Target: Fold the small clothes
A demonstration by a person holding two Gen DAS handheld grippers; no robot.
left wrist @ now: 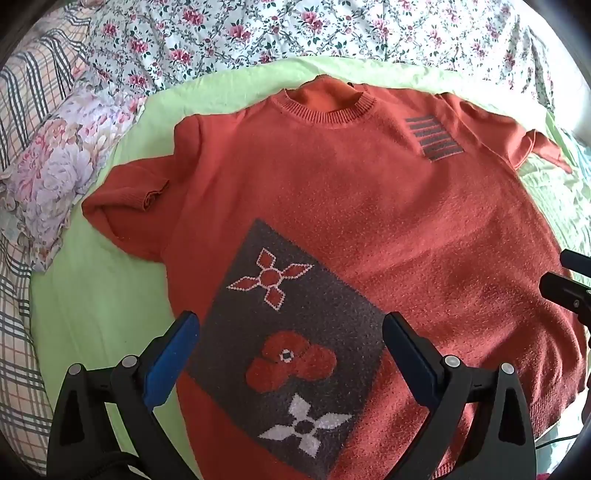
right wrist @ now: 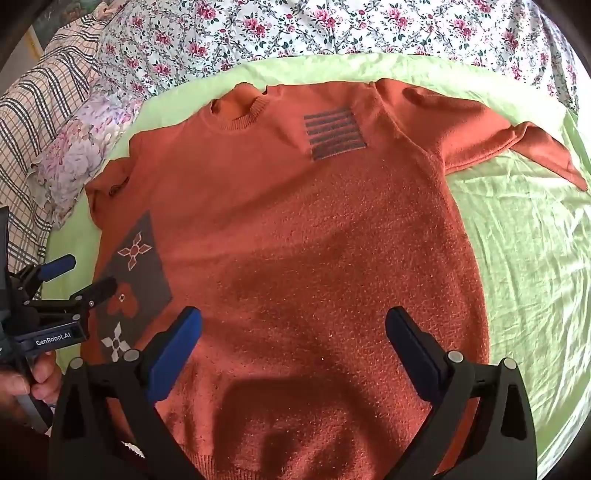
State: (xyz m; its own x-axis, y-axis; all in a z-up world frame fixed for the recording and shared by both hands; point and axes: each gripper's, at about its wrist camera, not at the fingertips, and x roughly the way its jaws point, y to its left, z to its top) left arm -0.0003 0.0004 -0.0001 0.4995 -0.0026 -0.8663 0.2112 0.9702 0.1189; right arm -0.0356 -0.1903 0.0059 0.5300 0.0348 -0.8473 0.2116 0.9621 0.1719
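Lying flat and face-up on a green sheet (right wrist: 517, 240), the orange sweater (right wrist: 314, 240) is spread to its full width, collar toward the flowered bedding (right wrist: 332, 29) at the far side, hem nearest the person. Both short sleeves stick outward — the one on the person's right (right wrist: 517, 144) stretched toward the sheet's edge, the one on the left (left wrist: 125, 206) slightly bunched at the cuff. A grey patch with flower motifs (left wrist: 288, 350) sits on the lower left of the front. The left gripper (left wrist: 291, 347) hovers above that patch with its jaws spread wide and nothing between them; the right gripper (right wrist: 293, 343) hangs over the lower middle of the sweater, likewise wide open and holding nothing. Judging from the layout, the fold has not begun: the garment is only laid out, and the step in hand is the approach to a first grasp. The next move probably calls for each gripper to descend to a sleeve or side edge, pinch both layers of knit, and carry that side inward over the body — the thick fabric may slip or drag if only the top layer is caught. A pillow (left wrist: 62, 166) lies beside the left sleeve, clear of the work.
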